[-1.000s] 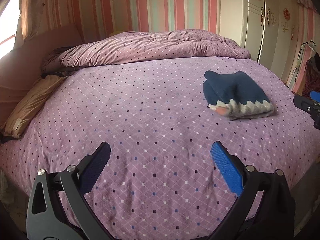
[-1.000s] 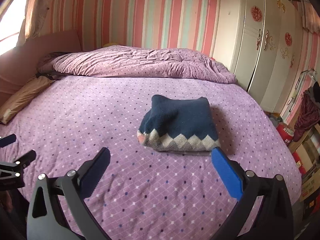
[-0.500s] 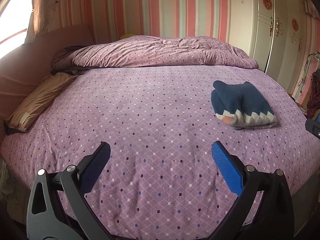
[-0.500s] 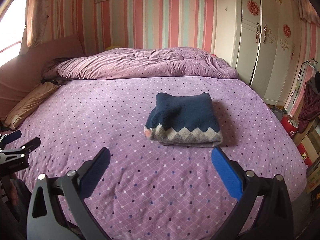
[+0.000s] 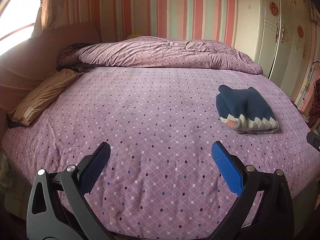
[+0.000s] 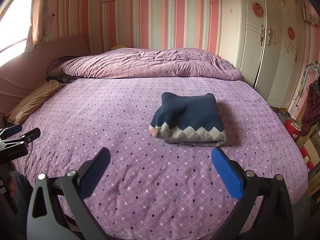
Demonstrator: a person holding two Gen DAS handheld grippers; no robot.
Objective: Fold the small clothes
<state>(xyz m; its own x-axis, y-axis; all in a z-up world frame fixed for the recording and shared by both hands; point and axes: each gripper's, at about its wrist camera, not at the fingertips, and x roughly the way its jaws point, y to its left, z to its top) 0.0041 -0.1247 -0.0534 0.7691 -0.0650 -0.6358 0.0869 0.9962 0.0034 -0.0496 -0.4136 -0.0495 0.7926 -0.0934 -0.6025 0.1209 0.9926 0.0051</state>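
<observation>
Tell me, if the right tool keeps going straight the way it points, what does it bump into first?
Probably the folded navy sweater. The right tool is open and empty, aimed across the purple bedspread, and the sweater lies just ahead, slightly right of centre. Depth is hard to judge, so it might brush the bedspread first.

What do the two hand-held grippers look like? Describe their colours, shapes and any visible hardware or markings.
The left gripper and the right gripper match: black plastic arms with triangular cut-outs, silver round bolt heads, and long flat fingers faced with ribbed blue pads. Seen from the right wrist camera, the left gripper's body carries small white lettering, too small to read.
</observation>
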